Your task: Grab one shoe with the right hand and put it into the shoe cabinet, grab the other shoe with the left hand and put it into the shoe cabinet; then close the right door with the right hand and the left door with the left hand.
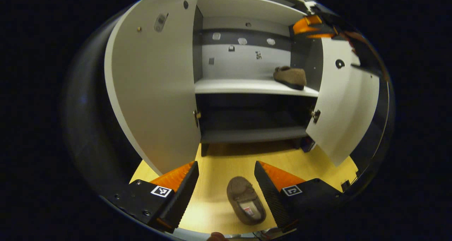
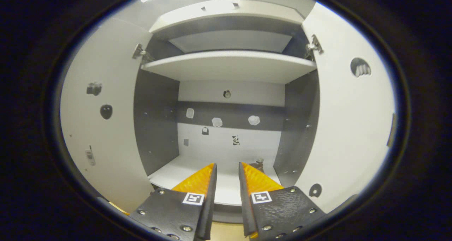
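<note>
Wooden floor (image 1: pixel 219 163) before the cabinet (image 1: pixel 247 85) carries the second shoe (image 1: pixel 245 199), lying between my left gripper's (image 1: pixel 226 179) spread fingers, nearer the right one, long axis running slightly slantwise away from me. First shoe (image 1: pixel 290 77) sits on the shelf; my right gripper (image 2: pixel 227 174), nearly closed on nothing, points into the cabinet.

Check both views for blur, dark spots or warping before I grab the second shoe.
Left gripper view: sharp; lower shelf in shadow, doors bowed by the fisheye, floor shoe well lit. Right gripper view: evenly lit and sharp, shelves curved.
</note>
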The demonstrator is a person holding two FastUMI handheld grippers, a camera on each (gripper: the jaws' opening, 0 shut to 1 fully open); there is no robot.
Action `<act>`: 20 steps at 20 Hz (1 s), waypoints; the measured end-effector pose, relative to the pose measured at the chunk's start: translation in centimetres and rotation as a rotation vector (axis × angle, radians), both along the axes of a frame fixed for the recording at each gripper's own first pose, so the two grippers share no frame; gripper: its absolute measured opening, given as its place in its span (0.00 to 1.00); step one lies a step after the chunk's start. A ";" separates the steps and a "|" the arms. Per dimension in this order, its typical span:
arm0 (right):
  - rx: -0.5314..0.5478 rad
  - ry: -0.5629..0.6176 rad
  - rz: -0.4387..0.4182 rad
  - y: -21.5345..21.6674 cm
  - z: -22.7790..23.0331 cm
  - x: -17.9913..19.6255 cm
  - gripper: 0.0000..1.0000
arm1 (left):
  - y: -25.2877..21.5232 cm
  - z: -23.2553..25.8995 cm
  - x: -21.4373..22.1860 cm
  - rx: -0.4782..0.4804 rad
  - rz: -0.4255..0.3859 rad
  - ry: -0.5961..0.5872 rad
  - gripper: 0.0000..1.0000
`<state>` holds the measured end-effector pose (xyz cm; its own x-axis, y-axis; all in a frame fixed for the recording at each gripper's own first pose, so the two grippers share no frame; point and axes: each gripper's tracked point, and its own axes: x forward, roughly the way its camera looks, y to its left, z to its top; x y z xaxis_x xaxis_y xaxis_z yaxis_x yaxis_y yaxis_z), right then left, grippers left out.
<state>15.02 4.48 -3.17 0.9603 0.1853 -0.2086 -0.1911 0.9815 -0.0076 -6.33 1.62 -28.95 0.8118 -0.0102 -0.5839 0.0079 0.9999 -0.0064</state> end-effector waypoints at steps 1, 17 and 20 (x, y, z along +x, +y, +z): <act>0.002 -0.011 -0.002 -0.4 0.8 -0.8 0.34 | 0.3 -1.6 -0.9 0.000 -0.001 0.050 0.98; -0.044 -0.072 -0.076 -6.0 5.9 -7.2 0.37 | 0.7 -15.4 -4.1 -0.080 0.008 0.377 1.00; -0.067 -0.060 -0.087 -6.9 5.7 -7.7 0.34 | 0.7 -16.3 -3.0 -0.066 0.006 0.374 1.00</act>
<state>7.31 -2.38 2.57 0.9833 0.0879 -0.1596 -0.1020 0.9913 -0.0828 -9.37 2.31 -45.28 0.5429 -0.0533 -0.8381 -0.0132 0.9973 -0.0720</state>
